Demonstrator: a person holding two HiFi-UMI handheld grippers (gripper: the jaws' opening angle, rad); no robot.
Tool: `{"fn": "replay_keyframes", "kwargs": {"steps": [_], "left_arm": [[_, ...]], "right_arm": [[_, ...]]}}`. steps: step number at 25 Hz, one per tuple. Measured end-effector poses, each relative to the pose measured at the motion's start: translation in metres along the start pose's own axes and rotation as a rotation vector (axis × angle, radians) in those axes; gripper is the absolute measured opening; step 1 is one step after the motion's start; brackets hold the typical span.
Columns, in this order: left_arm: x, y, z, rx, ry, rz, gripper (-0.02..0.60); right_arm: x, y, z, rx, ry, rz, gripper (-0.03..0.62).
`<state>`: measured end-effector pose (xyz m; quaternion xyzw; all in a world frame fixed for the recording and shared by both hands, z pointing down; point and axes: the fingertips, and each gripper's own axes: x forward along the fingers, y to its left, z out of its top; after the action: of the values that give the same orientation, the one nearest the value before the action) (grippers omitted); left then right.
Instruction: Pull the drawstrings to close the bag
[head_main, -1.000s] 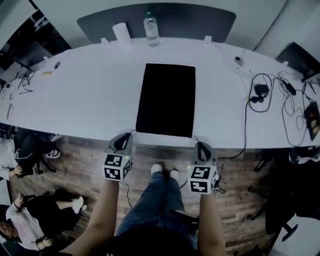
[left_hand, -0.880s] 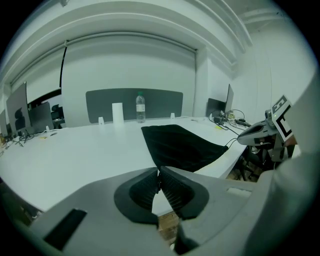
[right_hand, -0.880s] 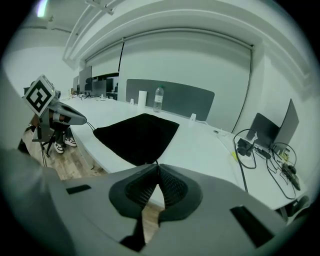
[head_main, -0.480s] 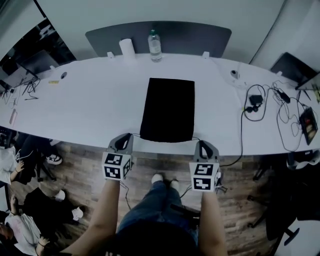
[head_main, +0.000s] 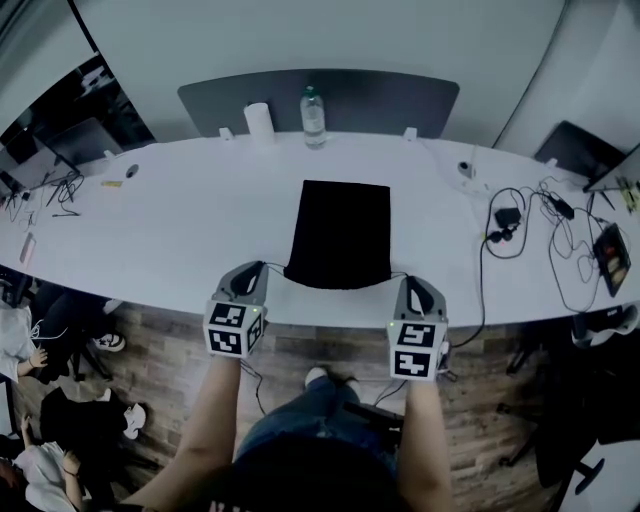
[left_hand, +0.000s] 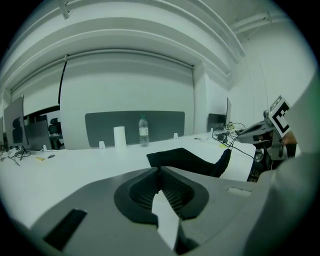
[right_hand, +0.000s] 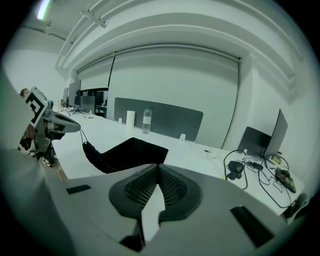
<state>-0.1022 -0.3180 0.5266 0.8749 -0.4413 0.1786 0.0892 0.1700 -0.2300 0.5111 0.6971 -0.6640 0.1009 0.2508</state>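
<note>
A flat black drawstring bag (head_main: 340, 233) lies on the white table (head_main: 170, 220), its mouth toward me. A thin cord runs from each near corner of the bag to a gripper. My left gripper (head_main: 252, 270) sits at the table's near edge, just left of the mouth, shut on the left drawstring (right_hand: 82, 137). My right gripper (head_main: 406, 284) sits just right of the mouth, shut on the right drawstring (left_hand: 239, 144). In the left gripper view the bag (left_hand: 185, 160) rises at its near right corner (left_hand: 225, 159), toward the right gripper. The jaws meet at the tips in both gripper views.
A water bottle (head_main: 313, 103) and a white paper roll (head_main: 259, 122) stand at the table's far edge before a dark partition (head_main: 400, 95). Cables and a charger (head_main: 505, 215) lie at the right. People sit on the floor at lower left (head_main: 60, 440).
The bag looks shorter and its near edge more rounded and gathered. Both grippers have drawn slightly apart along the table's near edge, still holding the cords.
</note>
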Motion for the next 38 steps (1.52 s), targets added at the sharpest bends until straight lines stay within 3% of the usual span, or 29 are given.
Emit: {"fn": "replay_keyframes", "kwargs": {"steps": [15,26,38], "left_arm": [[0.007,0.046,0.059,0.039,-0.108,0.016,0.017],[0.016,0.056,0.097,0.039,-0.151,0.08,0.017],[0.022,0.068,0.114,0.051,-0.153,0.135,0.017]], "right_arm": [[0.004,-0.028,0.055,-0.012,-0.08,-0.111,0.006],[0.016,-0.061,0.085,-0.031,-0.113,-0.122,0.006],[0.021,-0.084,0.094,0.013,-0.13,-0.133,0.006]]}}
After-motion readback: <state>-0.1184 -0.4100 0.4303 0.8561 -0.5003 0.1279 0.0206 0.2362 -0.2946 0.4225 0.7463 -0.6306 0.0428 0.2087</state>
